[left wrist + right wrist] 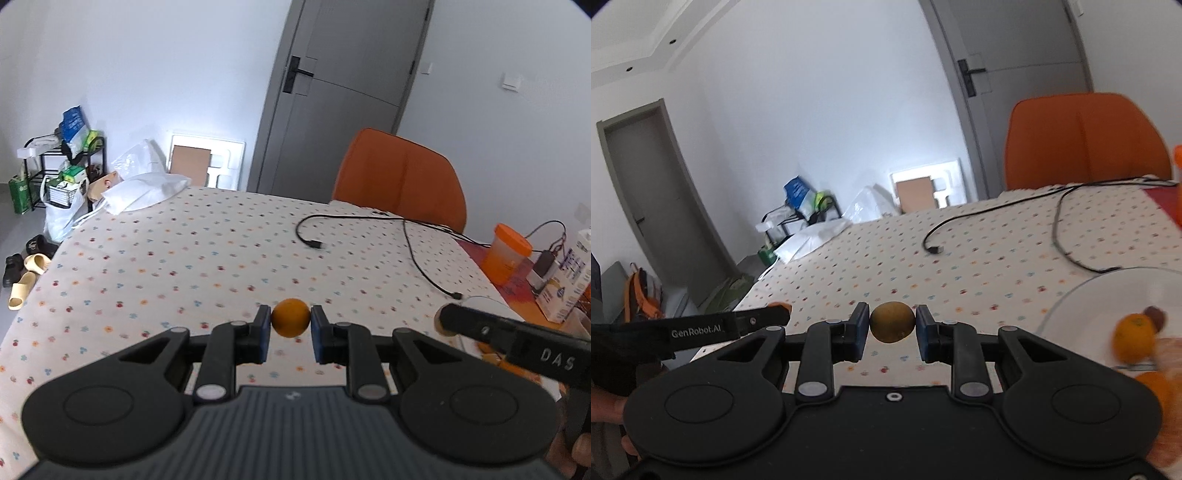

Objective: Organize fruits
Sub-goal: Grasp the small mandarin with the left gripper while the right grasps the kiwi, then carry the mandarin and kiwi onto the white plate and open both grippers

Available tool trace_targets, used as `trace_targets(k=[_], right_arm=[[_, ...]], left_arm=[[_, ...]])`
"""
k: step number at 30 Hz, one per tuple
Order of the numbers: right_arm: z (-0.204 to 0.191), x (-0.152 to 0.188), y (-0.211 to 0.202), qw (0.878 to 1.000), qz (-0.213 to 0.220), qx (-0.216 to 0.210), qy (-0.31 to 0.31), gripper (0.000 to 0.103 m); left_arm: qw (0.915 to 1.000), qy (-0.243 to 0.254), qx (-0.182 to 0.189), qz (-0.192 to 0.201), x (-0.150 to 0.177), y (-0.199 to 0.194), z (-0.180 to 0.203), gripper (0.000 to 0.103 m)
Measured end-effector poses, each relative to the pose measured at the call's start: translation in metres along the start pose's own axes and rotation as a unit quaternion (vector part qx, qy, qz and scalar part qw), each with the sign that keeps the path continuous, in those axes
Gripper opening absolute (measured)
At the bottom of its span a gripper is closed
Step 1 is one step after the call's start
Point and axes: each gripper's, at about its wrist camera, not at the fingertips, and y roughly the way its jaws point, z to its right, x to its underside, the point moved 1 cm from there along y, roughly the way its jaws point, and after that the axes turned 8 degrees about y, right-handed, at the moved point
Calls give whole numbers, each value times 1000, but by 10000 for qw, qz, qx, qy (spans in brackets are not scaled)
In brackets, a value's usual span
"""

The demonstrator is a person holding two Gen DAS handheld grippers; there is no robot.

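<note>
On my left gripper (291, 325) the blue-padded jaws pinch a smooth round orange (291, 317) above the dotted cloth of the table (184, 258). My right gripper (892, 328) clamps a duller, yellowish round fruit (892, 322), raised beside the clear glass plate (1071, 295) holding more oranges (1134, 341).

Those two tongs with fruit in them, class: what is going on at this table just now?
A person is sorting fruit with a pair of handheld tongs. The left tongs are shut on a small orange, held above the dotted tablecloth. The right tongs grip a duller yellowish fruit the same way. To the right sits a glass plate that already holds a few oranges. Neither held fruit has been set down yet.
</note>
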Motion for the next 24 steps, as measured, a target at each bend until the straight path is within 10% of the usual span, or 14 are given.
trace_targets(k=[24], right_arm=[[75,-7,-88,9934,782,729,422,25]], left_arm=[[9966,478,649,169,-9,5,91,21]])
